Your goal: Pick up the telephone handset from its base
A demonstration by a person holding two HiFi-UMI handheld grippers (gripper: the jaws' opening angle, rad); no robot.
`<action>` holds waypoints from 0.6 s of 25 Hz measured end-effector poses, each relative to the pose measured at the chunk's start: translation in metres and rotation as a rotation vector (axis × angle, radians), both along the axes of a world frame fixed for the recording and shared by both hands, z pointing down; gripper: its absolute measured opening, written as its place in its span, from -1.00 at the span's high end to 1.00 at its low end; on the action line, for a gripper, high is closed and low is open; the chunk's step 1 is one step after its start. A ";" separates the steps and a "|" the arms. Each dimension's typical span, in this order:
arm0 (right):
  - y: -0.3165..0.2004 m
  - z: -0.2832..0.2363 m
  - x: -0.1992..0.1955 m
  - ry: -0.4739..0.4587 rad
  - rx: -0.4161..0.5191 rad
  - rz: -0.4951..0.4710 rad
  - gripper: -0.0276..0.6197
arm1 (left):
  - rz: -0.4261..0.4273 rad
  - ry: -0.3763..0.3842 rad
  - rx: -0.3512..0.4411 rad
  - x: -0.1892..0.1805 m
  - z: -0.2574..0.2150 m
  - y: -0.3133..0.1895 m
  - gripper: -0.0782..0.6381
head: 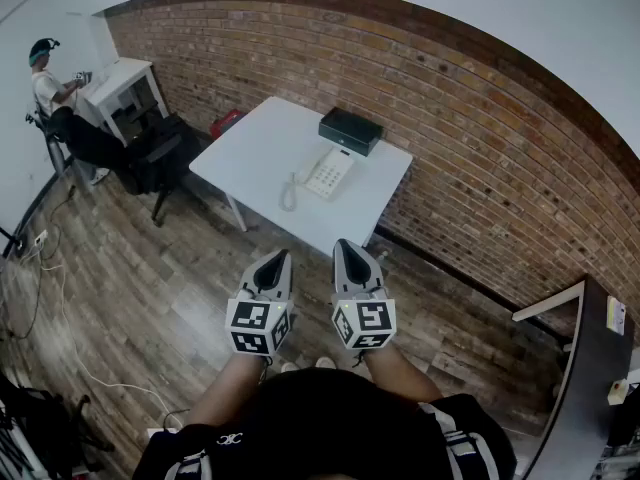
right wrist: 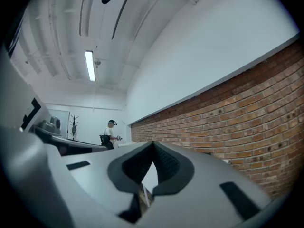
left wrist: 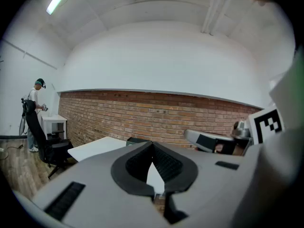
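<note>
Two Grippers Closed, Handset Seated on Base

Your left gripper and right gripper sit side by side in the head view. Both point toward the white table and are well short of its near edge. Below them is the wood floor.

In the left gripper view, your left gripper's tips meet with nothing between them, leaving only the narrow wedge-shaped gap behind the tips. The right gripper view shows the same condition: tips together, nothing clamped.

The telephone is white and rests on the table toward its far side. The handset lies in its cradle along the left side of the base. A pale cord curls from it onto the tabletop. Neither gripper touches the telephone, and both are well apart from it.

A black box stands just behind the telephone, at the table's far edge, near the brick wall.

At the far left of the room, a person stands at a white desk. A dark office chair stands between that desk and the table.
</note>
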State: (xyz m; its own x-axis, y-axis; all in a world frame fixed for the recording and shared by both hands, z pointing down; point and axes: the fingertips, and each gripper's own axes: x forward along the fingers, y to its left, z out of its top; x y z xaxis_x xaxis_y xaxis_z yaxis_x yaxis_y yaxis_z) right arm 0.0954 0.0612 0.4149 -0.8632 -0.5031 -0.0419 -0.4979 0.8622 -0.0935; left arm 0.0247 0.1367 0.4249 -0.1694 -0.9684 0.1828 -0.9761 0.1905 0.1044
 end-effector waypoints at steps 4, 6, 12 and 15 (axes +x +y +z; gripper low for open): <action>0.008 -0.003 -0.005 -0.034 -0.017 0.004 0.92 | 0.007 -0.001 0.006 -0.008 -0.001 0.007 0.78; 0.012 -0.002 -0.009 -0.035 -0.014 -0.001 0.92 | 0.013 0.003 0.010 -0.012 -0.001 0.010 0.78; 0.024 0.004 -0.026 -0.013 -0.022 -0.009 0.92 | 0.034 0.010 0.017 -0.025 0.001 0.014 0.78; 0.030 0.007 -0.036 -0.006 -0.026 -0.008 0.92 | 0.038 0.016 0.019 -0.035 0.003 0.019 0.78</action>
State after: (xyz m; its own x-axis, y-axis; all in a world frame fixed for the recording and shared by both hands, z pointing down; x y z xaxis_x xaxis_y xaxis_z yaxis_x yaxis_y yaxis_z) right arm 0.0593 0.0912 0.4215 -0.8670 -0.4971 -0.0341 -0.4904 0.8634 -0.1191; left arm -0.0105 0.1553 0.4274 -0.1302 -0.9775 0.1661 -0.9808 0.1515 0.1229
